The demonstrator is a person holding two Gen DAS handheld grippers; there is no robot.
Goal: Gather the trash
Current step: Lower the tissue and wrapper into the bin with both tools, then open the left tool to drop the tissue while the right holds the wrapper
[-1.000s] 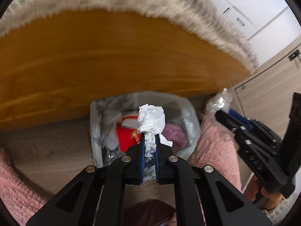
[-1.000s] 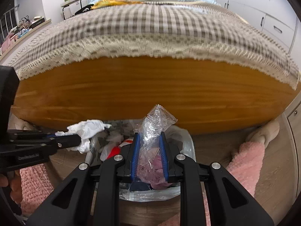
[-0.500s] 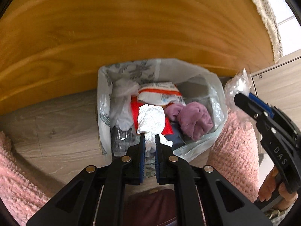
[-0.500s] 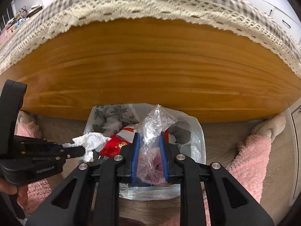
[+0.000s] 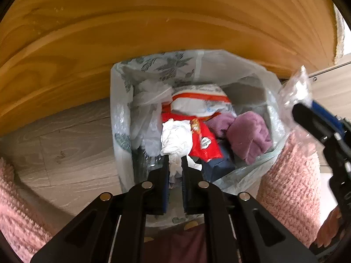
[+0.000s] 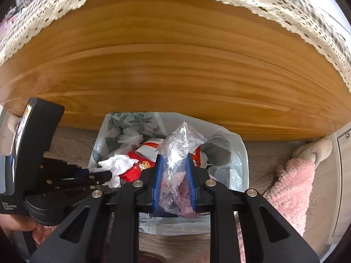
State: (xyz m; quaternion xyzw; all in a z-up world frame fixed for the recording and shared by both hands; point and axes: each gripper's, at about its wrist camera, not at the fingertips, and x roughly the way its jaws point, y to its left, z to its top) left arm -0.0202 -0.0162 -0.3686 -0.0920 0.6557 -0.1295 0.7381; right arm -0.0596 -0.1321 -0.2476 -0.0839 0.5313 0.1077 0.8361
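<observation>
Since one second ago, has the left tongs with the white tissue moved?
Yes. The left tongs came down toward the lined trash bin: the white tissue now sits low over its contents, and the wooden bed board fills the view above.

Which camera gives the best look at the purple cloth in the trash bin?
The left wrist view. There the purple cloth lies in the open at the right side of the lined trash bin. In the right wrist view, only a pinkish patch shows behind the clear plastic wrapper held in the right gripper.
</observation>
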